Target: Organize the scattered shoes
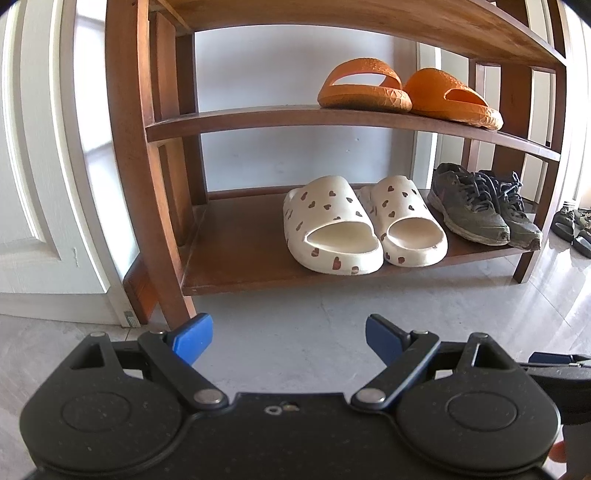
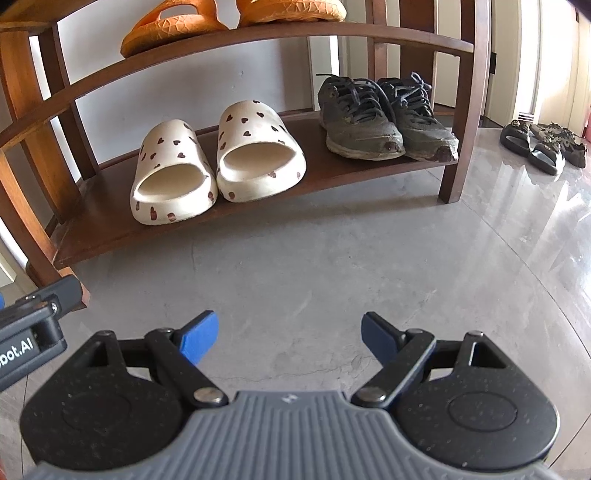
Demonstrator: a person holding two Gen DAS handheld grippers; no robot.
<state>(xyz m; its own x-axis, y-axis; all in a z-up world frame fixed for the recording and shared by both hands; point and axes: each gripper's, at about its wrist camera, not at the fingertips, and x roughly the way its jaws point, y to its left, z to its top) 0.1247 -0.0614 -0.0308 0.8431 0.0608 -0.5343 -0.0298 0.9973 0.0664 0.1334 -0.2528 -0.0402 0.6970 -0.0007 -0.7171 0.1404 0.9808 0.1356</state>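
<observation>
Both tools wide open w/ nothing held, left tool, right tool; orange slippers cut off by top edge; sandals partly cropped at right.

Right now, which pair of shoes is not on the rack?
The dark sandals on the floor right of the rack. The orange slides, heart-print slides and grey sneakers all sit on shelves.

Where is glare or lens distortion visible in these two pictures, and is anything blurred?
Left wrist view: the fisheye bends the wooden shoe rack shelves into arcs; the white door is bright. Right wrist view: strong glare on the glossy floor near the black sandals; the near gripper body looks soft, and the heart-print slippers are sharp.
</observation>
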